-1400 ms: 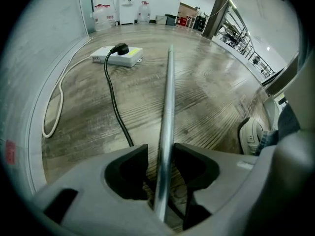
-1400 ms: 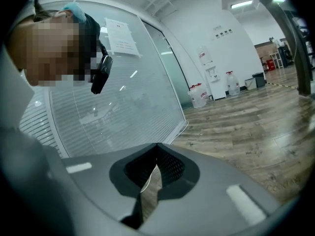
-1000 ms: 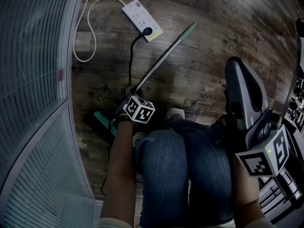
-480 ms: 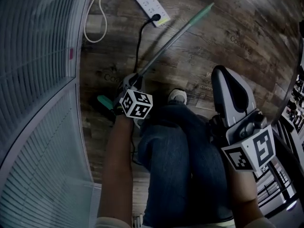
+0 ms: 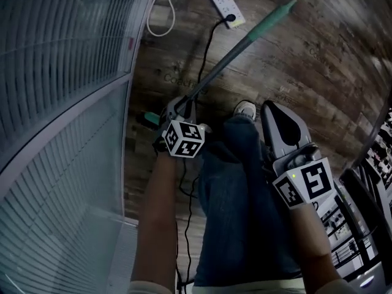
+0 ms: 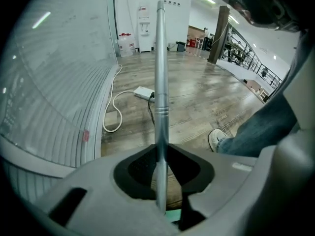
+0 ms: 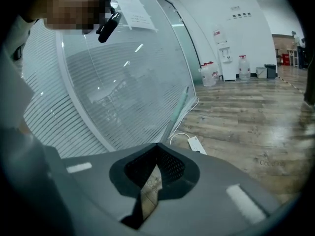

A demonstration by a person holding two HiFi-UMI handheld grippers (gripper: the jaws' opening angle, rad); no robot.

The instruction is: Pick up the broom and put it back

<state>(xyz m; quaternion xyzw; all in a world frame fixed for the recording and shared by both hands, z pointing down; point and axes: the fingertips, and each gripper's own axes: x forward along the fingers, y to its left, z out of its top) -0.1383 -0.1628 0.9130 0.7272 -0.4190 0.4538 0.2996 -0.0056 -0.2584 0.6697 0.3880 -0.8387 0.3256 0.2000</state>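
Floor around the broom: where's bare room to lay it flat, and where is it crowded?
Free: the wood floor right of the broom handle, up to the rack. Crowded: left of the handle, where the power strip, its black cord and a white cable lie along the glass wall; near the shoe, legs fill it.

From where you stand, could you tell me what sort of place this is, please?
Probably an office or lab hall: a curved striped glass wall, a water dispenser, and wood-look flooring.
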